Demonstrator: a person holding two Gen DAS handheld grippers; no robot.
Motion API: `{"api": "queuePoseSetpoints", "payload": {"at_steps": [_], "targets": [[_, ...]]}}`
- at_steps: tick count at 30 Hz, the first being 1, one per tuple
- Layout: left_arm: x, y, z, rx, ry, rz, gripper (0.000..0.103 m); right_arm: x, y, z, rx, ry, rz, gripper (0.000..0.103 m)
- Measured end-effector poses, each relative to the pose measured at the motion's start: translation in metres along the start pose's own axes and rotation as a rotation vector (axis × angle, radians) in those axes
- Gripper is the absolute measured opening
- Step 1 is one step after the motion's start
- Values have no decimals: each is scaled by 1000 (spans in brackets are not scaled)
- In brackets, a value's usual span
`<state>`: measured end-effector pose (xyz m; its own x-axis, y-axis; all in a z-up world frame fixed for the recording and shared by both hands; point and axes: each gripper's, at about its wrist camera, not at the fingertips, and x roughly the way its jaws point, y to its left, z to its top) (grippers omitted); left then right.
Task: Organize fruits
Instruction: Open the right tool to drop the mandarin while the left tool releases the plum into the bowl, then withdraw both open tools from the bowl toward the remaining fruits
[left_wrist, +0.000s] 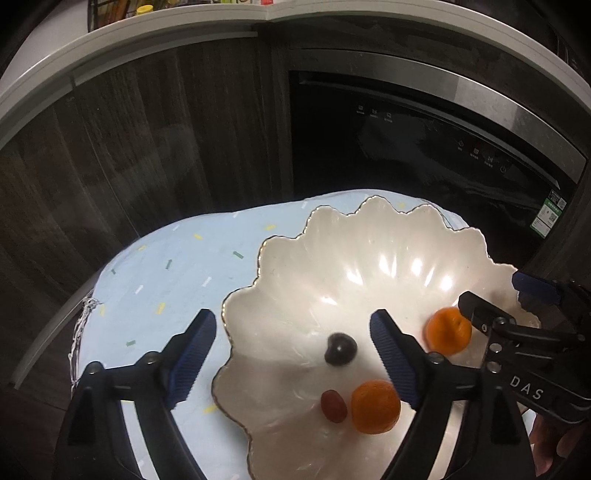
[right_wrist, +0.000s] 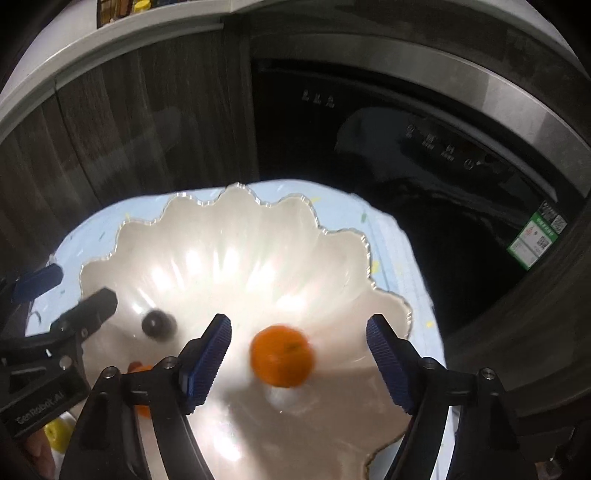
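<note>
A white scalloped bowl (left_wrist: 369, 266) with a gold rim sits on a light blue mat (left_wrist: 166, 280). In it lie a dark grape (left_wrist: 340, 349), a red grape (left_wrist: 333, 406) and two oranges: one near me (left_wrist: 375, 407), one further right (left_wrist: 448, 331). My left gripper (left_wrist: 293, 358) is open above the bowl's left rim, empty. The right gripper (left_wrist: 495, 299) shows at the right edge. In the right wrist view my right gripper (right_wrist: 299, 363) is open above the bowl (right_wrist: 240, 236), with a blurred orange (right_wrist: 282, 355) between the fingers and the dark grape (right_wrist: 158, 324) to the left.
Dark wood cabinet doors (left_wrist: 147, 129) and a black built-in appliance (left_wrist: 424, 140) stand behind the mat under a white countertop edge (left_wrist: 147, 33). A yellow object (right_wrist: 57, 434) lies at the lower left of the right wrist view.
</note>
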<state>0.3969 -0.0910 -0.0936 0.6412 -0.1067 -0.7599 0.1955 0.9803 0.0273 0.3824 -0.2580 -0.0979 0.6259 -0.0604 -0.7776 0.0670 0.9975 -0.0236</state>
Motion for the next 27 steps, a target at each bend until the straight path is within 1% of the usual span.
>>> {"api": "queuePoseSetpoints", "payload": {"at_steps": [1,3,8,12,14,17,22,27], "targets": [[-1,0,1,-2,-2,3,88,-1,0,1,0,-4,-2,77],[-5,0,3,-4,-11,20,92,-5,-1,2,2,-14,-4,77],[-23,2,6,-8,-54,49,97,-21,-2,2,7,-46,-3,77],[-32,4,6,-21,-59,40,97,-30,0,3,10,-67,4,77],[-36,4,5,-24,-64,51,97,-36,1,5,11,-77,2,77],[-42,4,1,-27,-58,43,97,-43,1,2,15,-91,-2,77],[-58,5,-6,-18,-82,61,97,-56,2,-5,17,-108,2,77],[-72,7,-13,-27,-79,54,97,-72,3,-12,24,-126,10,77]]}}
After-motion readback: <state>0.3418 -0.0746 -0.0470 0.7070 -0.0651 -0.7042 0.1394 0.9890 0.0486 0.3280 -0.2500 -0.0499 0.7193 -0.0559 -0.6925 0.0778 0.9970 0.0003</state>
